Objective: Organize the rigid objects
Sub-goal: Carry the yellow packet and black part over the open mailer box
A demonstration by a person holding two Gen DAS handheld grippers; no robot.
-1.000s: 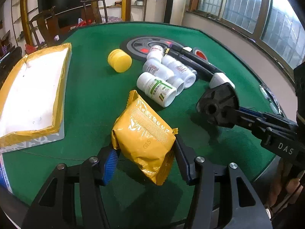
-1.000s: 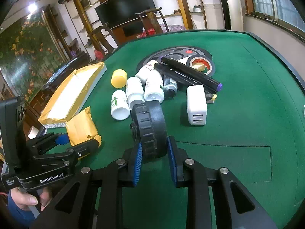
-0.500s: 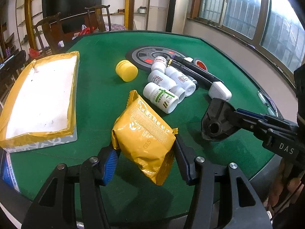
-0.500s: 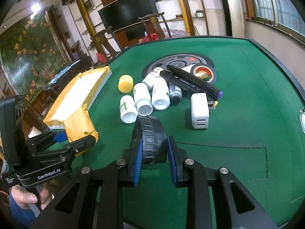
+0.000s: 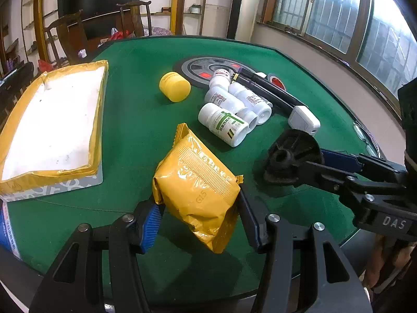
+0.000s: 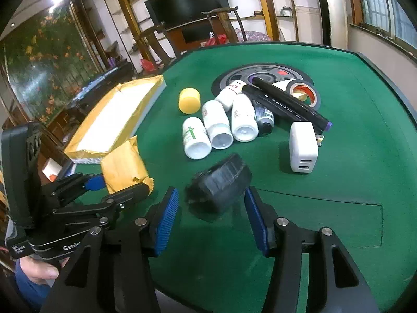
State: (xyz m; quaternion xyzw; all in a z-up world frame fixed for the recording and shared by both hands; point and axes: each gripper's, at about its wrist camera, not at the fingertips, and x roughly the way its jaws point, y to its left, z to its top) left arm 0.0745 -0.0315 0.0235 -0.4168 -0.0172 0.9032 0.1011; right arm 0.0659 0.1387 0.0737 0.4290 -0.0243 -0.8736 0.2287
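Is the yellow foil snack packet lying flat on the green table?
No, the yellow foil snack packet is held up between the left gripper's blue pads.

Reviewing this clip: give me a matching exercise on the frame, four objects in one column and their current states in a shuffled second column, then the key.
Objects:
1. yellow snack packet
2. black knob
3. yellow cap
4. white charger

States:
A. lying alone on the felt, left of the bottles
B. between the right tongs, whose jaws have just opened, pads off it
C. clamped in the left tongs
D. beside the black marker's near end

Pairs: 1-C, 2-B, 3-A, 4-D
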